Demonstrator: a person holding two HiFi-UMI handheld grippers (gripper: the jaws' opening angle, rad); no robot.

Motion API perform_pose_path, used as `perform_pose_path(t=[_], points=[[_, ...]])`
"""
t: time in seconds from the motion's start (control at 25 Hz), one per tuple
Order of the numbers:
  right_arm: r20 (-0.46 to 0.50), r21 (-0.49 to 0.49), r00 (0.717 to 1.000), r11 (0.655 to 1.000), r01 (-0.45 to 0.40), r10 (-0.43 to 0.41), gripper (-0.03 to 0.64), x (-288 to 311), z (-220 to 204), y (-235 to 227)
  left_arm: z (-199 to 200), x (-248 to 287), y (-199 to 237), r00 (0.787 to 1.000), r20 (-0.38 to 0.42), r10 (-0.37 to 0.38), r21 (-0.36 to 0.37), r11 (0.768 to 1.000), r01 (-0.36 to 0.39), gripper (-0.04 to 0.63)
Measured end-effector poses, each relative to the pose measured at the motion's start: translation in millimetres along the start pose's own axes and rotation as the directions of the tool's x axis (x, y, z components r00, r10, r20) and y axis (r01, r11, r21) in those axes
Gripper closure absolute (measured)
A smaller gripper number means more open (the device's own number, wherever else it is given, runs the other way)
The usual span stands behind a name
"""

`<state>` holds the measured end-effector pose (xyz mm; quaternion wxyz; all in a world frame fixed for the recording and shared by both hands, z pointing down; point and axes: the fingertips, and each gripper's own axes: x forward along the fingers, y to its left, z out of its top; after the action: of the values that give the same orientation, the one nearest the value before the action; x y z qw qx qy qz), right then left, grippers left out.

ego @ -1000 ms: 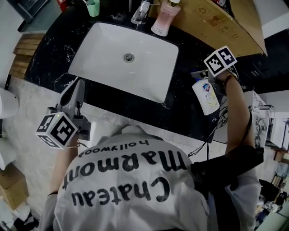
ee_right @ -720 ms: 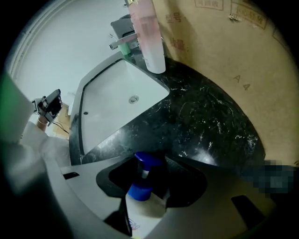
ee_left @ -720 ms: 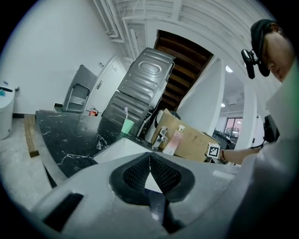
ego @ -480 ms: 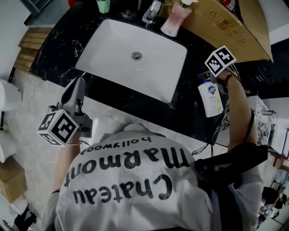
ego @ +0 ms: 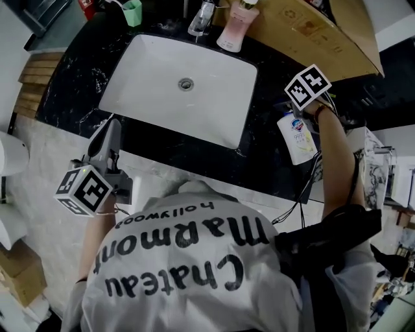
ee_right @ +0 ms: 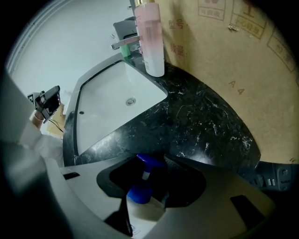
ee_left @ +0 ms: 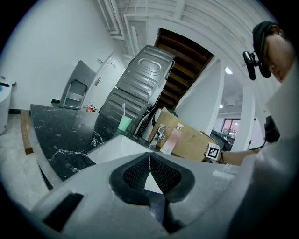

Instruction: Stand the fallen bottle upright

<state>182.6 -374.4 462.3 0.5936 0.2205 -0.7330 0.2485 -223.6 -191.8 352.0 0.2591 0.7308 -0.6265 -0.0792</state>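
The fallen bottle, white with a blue pump cap, lies on the black marble counter to the right of the sink. My right gripper points steeply down at its cap end. In the right gripper view the blue cap and white shoulder of the bottle sit between the jaws of the right gripper, which have closed against them. My left gripper hovers by the counter's front edge, left of the sink. The left gripper is shut with nothing in it.
A white sink basin fills the counter's middle, with a faucet behind it. A pink pump bottle and a green cup stand at the back. A large cardboard box leans behind the bottle. Cables hang over the right front edge.
The right gripper's marker cube has shifted slightly left over the bottle's cap end. The bottle still lies in the same spot. The left gripper has stayed put.
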Motion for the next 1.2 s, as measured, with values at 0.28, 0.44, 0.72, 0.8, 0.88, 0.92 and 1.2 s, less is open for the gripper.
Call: perform_pose_path(t=[0.28, 0.44, 0.72, 0.8, 0.88, 0.92, 1.2], points=[[0.041, 0.012, 0.999, 1.0, 0.027, -0.028, 0.445, -0.5, 2.7, -0.3, -0.8, 6.8, -5.3, 1.0, -0.001, -0.022, -0.002, 1.0, 0.022, 0.581], [0.049, -0.015, 0.998, 1.0, 0.026, -0.026, 0.446, -1.5, 0.1, 3.3, -1.7, 2.7, -6.7, 1.0, -0.009, -0.018, 0.013, 1.0, 0.019, 0.58], [0.09, -0.029, 0.996, 0.999, 0.026, -0.023, 0.449, -10.7, 2.4, 7.1, 13.9, -10.4, -4.9, 1.0, 0.022, -0.006, 0.036, 0.999, 0.005, 0.58], [0.125, -0.023, 0.992, 0.999, 0.025, -0.022, 0.449, -18.6, 6.6, 8.2, 16.0, -13.8, -4.9, 1.0, 0.026, -0.003, 0.036, 0.999, 0.002, 0.58], [0.171, -0.01, 0.985, 1.0, 0.022, -0.02, 0.449, -28.5, 11.5, 9.9, 17.5, -16.3, -5.9, 1.0, 0.029, -0.003, 0.038, 0.999, 0.002, 0.581], [0.197, -0.002, 0.98, 1.0, 0.025, -0.024, 0.449, -34.0, 13.8, 10.4, 18.6, -17.0, -7.1, 1.0, 0.031, -0.006, 0.041, 0.999, 0.005, 0.581], [0.393, 0.045, 0.914, 0.995, 0.093, -0.103, 0.451, -71.9, 27.2, 6.6, 25.9, -21.1, -14.1, 0.999, 0.04, -0.026, 0.057, 0.998, 0.024, 0.58]])
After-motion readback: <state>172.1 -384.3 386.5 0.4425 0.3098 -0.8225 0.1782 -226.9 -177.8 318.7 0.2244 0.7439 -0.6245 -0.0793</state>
